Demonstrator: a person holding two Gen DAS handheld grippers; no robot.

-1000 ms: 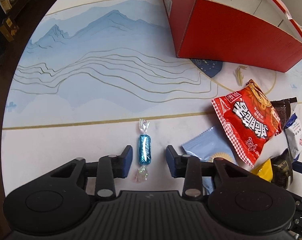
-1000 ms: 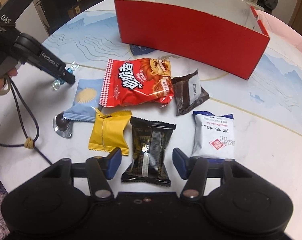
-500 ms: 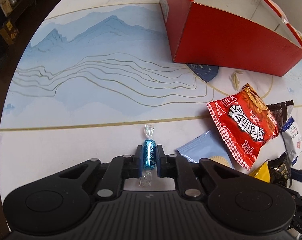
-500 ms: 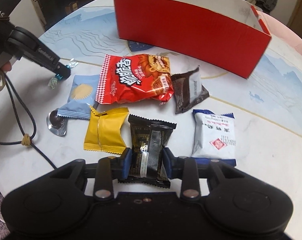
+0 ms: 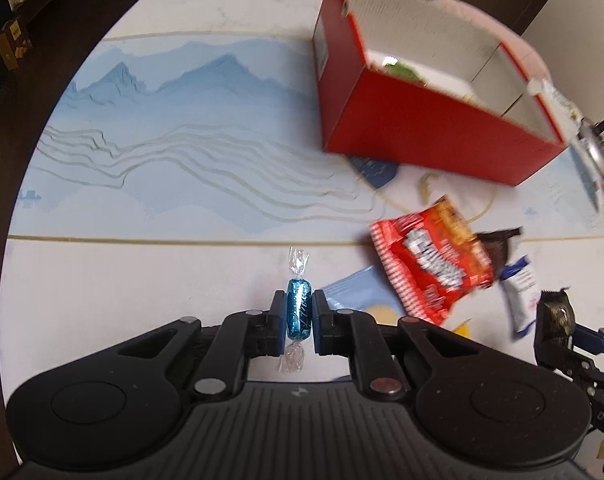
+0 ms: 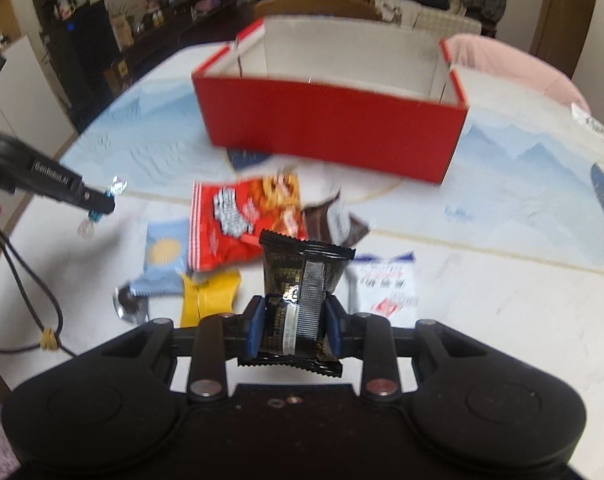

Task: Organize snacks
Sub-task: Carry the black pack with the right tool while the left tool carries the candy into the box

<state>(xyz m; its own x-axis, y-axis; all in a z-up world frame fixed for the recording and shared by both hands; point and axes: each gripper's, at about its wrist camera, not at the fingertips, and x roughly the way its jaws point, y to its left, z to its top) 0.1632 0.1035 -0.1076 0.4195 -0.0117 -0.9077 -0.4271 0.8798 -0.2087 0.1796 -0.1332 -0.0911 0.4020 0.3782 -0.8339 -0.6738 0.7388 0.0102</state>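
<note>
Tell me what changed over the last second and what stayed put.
Both tools closed and lifted. The left tool took hold of the blue candy and raised it off the table. The right tool clamped the black snack packet and picked it up. The red box, red chip bag, yellow packet and white packet stayed where they lay.
</note>
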